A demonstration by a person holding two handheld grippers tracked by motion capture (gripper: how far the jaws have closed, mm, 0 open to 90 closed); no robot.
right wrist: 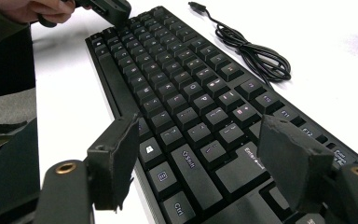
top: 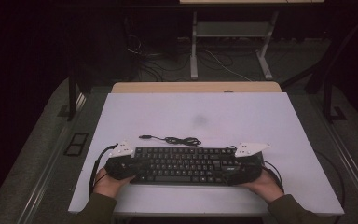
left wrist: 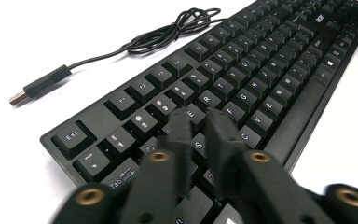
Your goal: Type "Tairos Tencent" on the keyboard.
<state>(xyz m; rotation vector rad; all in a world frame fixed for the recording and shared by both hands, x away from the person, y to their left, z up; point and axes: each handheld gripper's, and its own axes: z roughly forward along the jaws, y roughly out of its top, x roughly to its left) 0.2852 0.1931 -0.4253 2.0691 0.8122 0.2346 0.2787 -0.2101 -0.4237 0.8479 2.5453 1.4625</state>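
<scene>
The keyboard (top: pixel 182 164) lies flat on the white table (top: pixel 223 116), near the person's edge, long side across. All positions below are given relative to the keyboard.

Left gripper (left wrist: pixel 199 128): positioned at the keyboard's left end, above the letter keys. In the left gripper view its two jaws stand almost together, with a narrow gap between them, over the keys around S and E. Nothing is between the jaws. Whether the tips touch the keycaps cannot be told. In the high view the left gripper (top: pixel 120 165) covers the keyboard's left edge, with the person's hand behind it.

Right gripper (right wrist: pixel 205 154): positioned at the keyboard's right end. In the right gripper view its jaws stand wide apart, one over the front edge near the Windows key, the other over the rear rows near the Enter key. The keyboard body lies between them, front to back. The pads do not visibly press on its edges.

The cable (top: pixel 177 139) lies in a loose bundle just behind the keyboard, on the table. Its plug (left wrist: pixel 37 86) rests beyond the rear left corner.
</scene>
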